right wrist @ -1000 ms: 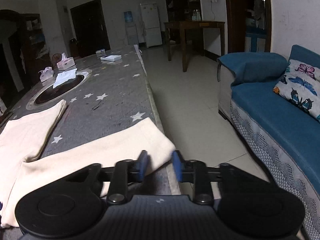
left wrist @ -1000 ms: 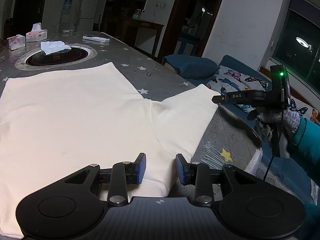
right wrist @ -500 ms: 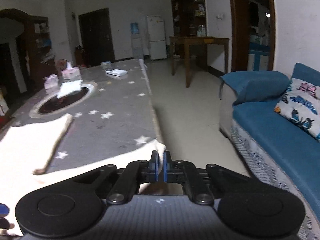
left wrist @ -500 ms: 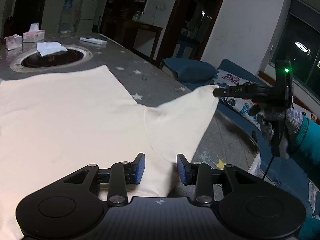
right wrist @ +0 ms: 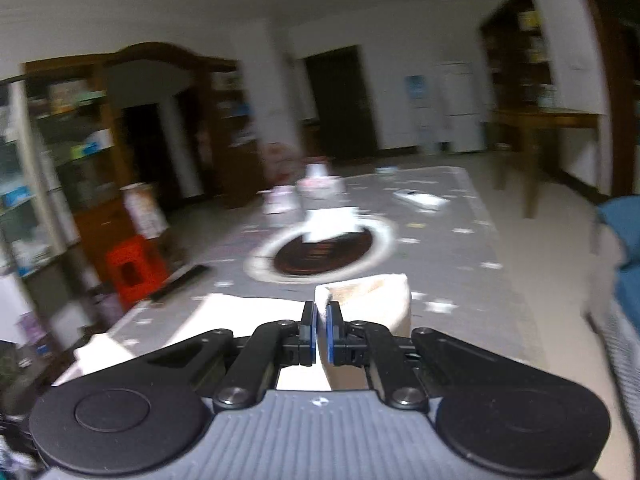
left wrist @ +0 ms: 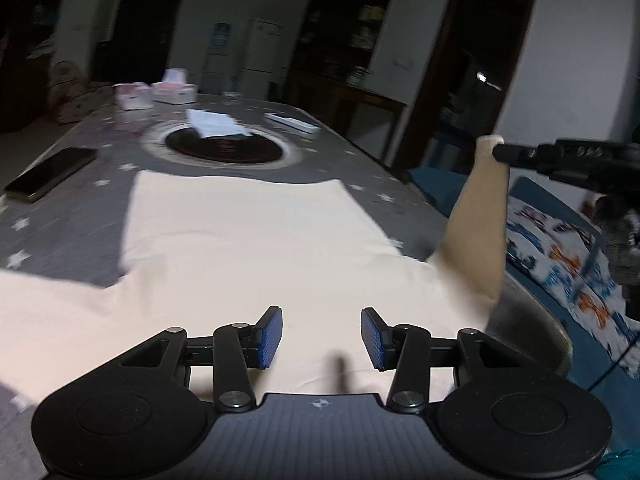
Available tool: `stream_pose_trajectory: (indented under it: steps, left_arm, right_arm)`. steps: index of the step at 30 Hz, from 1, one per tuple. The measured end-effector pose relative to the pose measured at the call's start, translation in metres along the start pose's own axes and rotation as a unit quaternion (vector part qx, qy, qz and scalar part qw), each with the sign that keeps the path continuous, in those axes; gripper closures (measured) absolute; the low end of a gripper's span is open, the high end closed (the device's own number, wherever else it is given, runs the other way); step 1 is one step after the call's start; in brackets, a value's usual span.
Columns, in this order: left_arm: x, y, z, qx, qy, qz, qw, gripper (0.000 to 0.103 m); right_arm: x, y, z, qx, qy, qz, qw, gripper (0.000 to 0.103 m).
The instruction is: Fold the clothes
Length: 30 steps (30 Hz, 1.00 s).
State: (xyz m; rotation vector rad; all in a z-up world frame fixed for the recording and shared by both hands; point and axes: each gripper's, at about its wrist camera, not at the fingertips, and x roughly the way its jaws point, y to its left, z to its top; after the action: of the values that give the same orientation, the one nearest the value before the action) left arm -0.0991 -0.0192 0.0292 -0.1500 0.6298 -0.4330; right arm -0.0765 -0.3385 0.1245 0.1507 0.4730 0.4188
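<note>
The right gripper (right wrist: 319, 334) pinches the sleeve (left wrist: 478, 216) at 2 o'clock, lifted for folding over the shirt (left wrist: 248, 248); the left gripper (left wrist: 321, 338) hovers spread apart.

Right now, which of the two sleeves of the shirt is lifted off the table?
The right sleeve, shut between the right gripper fingers; the left sleeve lies flat.

My left claw (left wrist: 321, 338) is matt black plastic with ribbed blue pads and small shiny metal pivot pins. Under it the shirt (left wrist: 248, 240) is soft, matt cream cloth, smooth-knit. My right claw (right wrist: 319, 338) pinches the sleeve (right wrist: 372, 300), the same dull cloth. The bench (left wrist: 80, 200) wears a grey star-printed cover with a faint sheen. The phone (left wrist: 50, 174) on it looks glossy black.
</note>
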Motion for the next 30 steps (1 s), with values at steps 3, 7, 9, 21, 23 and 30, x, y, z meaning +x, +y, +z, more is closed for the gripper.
stream_pose_trajectory:
  steps: [3, 7, 9, 21, 23, 30]
  left_arm:
    - [-0.01, 0.008, -0.004, -0.012, -0.006, 0.008, 0.9999, 0.056]
    - [-0.02, 0.016, -0.009, -0.023, -0.011, 0.019, 0.9995, 0.056]
    - [-0.023, 0.02, -0.012, -0.028, -0.012, 0.024, 0.9992, 0.056]
    - [-0.037, 0.035, -0.02, -0.04, -0.011, 0.046, 0.9981, 0.056]
    - [-0.04, 0.038, -0.02, -0.04, -0.011, 0.051, 0.9978, 0.056]
    - [-0.049, 0.047, -0.013, -0.045, -0.026, 0.07, 0.9962, 0.058]
  right_arm:
    - [0.022, 0.033, 0.003, -0.021, 0.013, 0.051, 0.998, 0.099]
    - [0.052, 0.077, -0.004, -0.045, 0.043, 0.113, 0.992, 0.099]
    - [0.065, 0.1, -0.011, -0.058, 0.057, 0.14, 0.987, 0.099]
    - [0.073, 0.143, -0.051, -0.108, 0.122, 0.195, 0.967, 0.087]
    - [0.063, 0.133, -0.051, -0.121, 0.123, 0.18, 0.968, 0.087]
    - [0.04, 0.071, -0.075, -0.128, 0.167, 0.077, 0.974, 0.087]
